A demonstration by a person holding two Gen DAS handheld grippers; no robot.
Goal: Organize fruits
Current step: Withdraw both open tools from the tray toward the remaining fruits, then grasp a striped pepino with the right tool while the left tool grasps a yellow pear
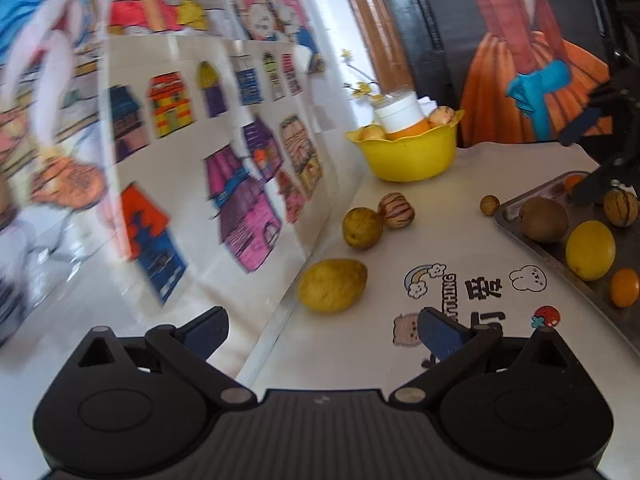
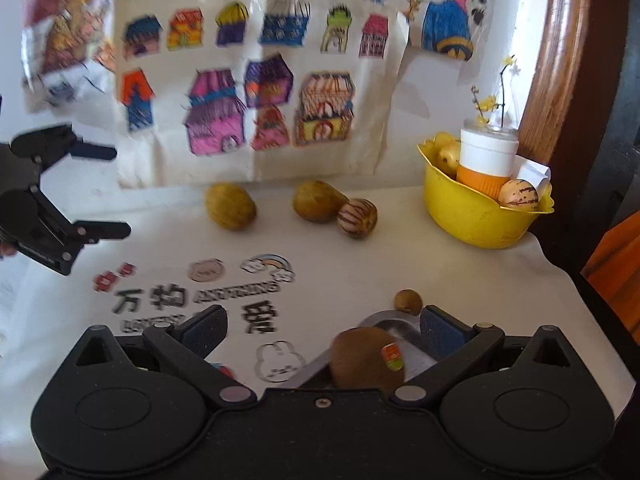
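Observation:
My left gripper (image 1: 322,332) is open and empty above the white table, near the wall. Ahead of it lie a yellow-green oval fruit (image 1: 332,285), a round greenish fruit (image 1: 362,227) and a striped fruit (image 1: 396,211). A small brown fruit (image 1: 489,205) sits beside the metal tray (image 1: 512,210). The tray holds a kiwi (image 1: 544,219), a lemon (image 1: 590,250), an orange (image 1: 624,287) and another striped fruit (image 1: 620,208). My right gripper (image 2: 324,328) is open over the tray corner (image 2: 384,320). The stickered kiwi (image 2: 366,360) lies below its jaws, ungripped.
A yellow bowl (image 1: 408,152) at the table's far corner holds a white-and-orange bottle (image 1: 400,114) and more fruit. Coloured drawings cover the wall (image 1: 240,140) along the table's left edge. The tablecloth carries printed cartoons (image 2: 240,292). My left gripper (image 2: 100,192) shows at the right wrist view's left.

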